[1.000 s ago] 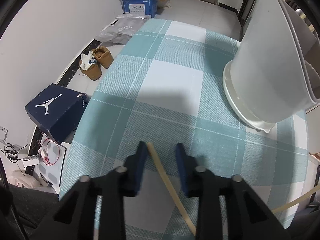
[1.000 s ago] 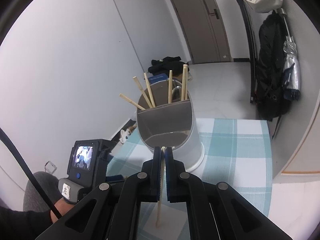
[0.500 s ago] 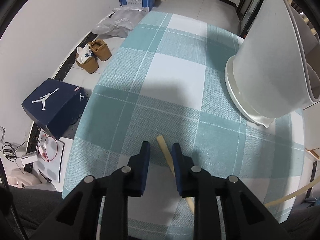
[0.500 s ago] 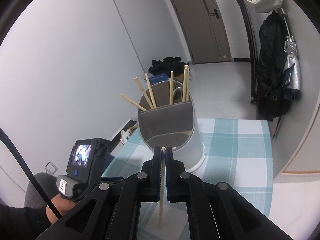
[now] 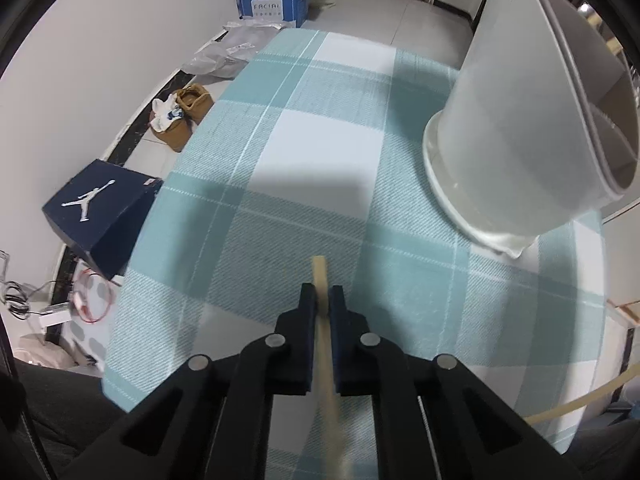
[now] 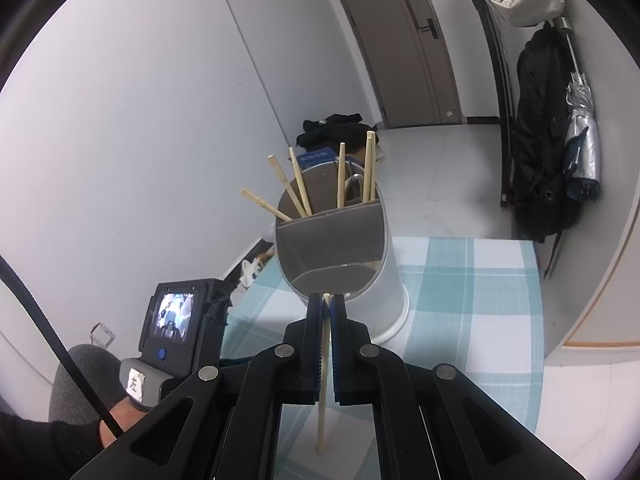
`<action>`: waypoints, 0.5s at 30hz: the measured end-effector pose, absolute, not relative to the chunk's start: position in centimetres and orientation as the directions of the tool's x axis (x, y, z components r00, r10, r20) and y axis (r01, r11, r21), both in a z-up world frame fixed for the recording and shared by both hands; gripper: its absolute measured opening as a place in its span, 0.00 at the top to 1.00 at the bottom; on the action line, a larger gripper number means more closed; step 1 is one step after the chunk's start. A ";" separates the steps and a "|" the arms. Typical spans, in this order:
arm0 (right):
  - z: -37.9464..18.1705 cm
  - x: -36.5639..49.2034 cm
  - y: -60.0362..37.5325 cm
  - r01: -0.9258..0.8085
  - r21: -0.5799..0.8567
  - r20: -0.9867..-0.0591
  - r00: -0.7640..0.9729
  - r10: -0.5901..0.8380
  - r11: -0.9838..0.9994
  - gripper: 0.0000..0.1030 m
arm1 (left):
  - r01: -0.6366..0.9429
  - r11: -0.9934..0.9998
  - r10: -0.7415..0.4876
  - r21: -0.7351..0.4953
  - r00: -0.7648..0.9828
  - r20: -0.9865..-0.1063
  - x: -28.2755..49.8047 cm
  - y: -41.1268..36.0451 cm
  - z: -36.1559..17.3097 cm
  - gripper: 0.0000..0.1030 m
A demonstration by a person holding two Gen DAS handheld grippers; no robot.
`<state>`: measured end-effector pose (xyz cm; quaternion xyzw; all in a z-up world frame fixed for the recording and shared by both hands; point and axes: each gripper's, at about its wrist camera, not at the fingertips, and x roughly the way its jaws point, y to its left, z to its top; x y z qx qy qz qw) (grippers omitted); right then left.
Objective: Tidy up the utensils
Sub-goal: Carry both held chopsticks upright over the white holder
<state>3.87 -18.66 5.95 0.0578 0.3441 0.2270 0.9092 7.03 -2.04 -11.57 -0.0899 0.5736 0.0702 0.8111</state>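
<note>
Left tongs (image 5: pixel 323 300): closed on a chopstick (image 5: pixel 320 276) that lies along the pads, its blunt end poking out just ahead of them, above the checked table (image 5: pixel 304 152).
Right tongs (image 6: pixel 326 308): clamped on a second chopstick (image 6: pixel 322 420), held near upright, its lower end hanging toward the table.
Holder (image 6: pixel 340 248): a white divided cup standing on the table, right in front of the right tongs.
Done: five sticks (image 6: pixel 298 184) already stand in the holder's far compartments.
Left: by my reading, the two held chopsticks must go in; another pale stick (image 5: pixel 580 400) shows at the table's near right edge.
Only in left view: the holder's outer wall (image 5: pixel 512 128) and base, and that edge stick.
Only in right view: the holder's contents, its empty near compartment, the left tool's camera unit (image 6: pixel 176 320).
</note>
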 end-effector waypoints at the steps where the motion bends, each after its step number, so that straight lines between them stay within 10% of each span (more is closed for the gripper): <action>1: 5.9 3.9 -18.7 -0.373 0.259 -0.600 0.661 0.451 0.891 0.97 | -0.219 0.973 0.008 -0.071 0.342 -0.940 7.1 -1.9 -11.5 0.97; 15: 6.1 3.4 -18.7 -0.363 0.245 -0.595 0.676 0.435 0.899 0.97 | -0.112 0.953 -0.119 -0.282 0.717 -0.687 3.7 -0.9 -2.9 0.97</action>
